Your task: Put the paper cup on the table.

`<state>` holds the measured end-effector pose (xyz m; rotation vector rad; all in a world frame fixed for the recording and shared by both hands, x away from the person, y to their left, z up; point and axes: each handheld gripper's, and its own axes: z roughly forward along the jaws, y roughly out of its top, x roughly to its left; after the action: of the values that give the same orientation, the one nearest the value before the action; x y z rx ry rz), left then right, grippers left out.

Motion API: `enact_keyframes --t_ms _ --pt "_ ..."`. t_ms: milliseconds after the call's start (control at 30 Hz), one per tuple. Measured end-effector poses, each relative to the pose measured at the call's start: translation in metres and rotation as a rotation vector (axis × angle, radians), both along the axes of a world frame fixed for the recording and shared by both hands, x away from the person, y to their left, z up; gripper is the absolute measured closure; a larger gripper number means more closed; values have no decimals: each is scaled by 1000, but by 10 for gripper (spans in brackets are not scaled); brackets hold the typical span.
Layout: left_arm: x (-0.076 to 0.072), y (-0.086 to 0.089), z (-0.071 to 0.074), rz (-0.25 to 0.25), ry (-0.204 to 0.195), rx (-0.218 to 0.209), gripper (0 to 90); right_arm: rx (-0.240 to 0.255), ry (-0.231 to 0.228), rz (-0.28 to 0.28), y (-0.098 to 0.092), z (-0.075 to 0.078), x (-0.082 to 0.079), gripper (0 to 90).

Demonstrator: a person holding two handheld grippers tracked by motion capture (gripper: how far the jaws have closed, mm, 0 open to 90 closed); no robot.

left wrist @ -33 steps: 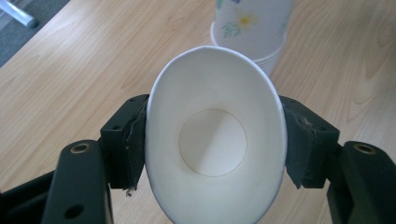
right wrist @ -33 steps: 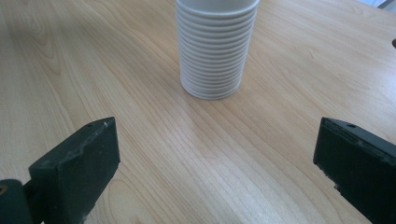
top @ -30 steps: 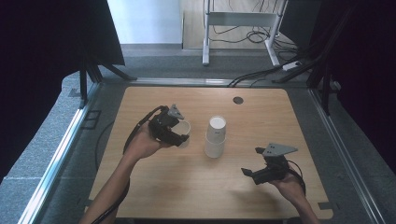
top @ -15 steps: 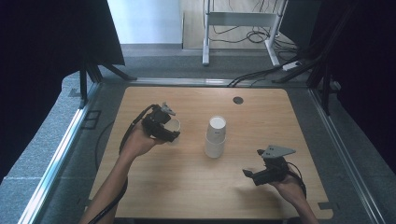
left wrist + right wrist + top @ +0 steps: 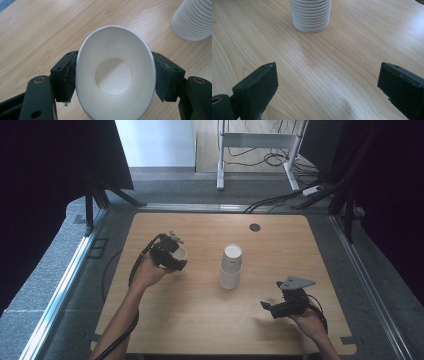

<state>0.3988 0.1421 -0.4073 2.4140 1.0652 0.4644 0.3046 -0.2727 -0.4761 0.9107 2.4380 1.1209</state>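
From the high view, the left tongs (image 5: pixel 172 257) hung low over the counter (image 5: pixel 200 320) with a single paper cup (image 5: pixel 180 254) between their jaws, well apart from the stack of cups (image 5: pixel 231 266) that stood past their tips toward the middle. The right tongs (image 5: pixel 280 307) rested near the counter on the other side of that stack, with nothing near their jaws. By my judgement, the step in hand was setting down a cup taken off the stack.

In the left gripper view, the paper cup (image 5: pixel 115 75) sat between the two black jaws with its mouth toward the camera. Its rim was squeezed into an oval, so the pads still pressed on it, though the jaws had just been opening. The stack of cups (image 5: pixel 193 21) stood off to the upper right of the tongs. The next move would call for easing the cup's base flat onto the wood, then letting the jaws spread clear of its rim without tipping it.

In the right gripper view, the jaws stood wide and released over bare counter (image 5: pixel 317 75), with the stack of cups (image 5: pixel 310 16) straight ahead of them, within reach for steadying it or taking another cup.
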Motion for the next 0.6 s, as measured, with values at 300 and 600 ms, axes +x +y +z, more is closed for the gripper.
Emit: enact_keyframes --t_ms 300,600 --pt "8 2 -19 43 4 14 282 -12 2 2 1 -3 1 42" --pt "10 -1 -30 67 9 26 271 -19 6 5 2 -4 1 48"
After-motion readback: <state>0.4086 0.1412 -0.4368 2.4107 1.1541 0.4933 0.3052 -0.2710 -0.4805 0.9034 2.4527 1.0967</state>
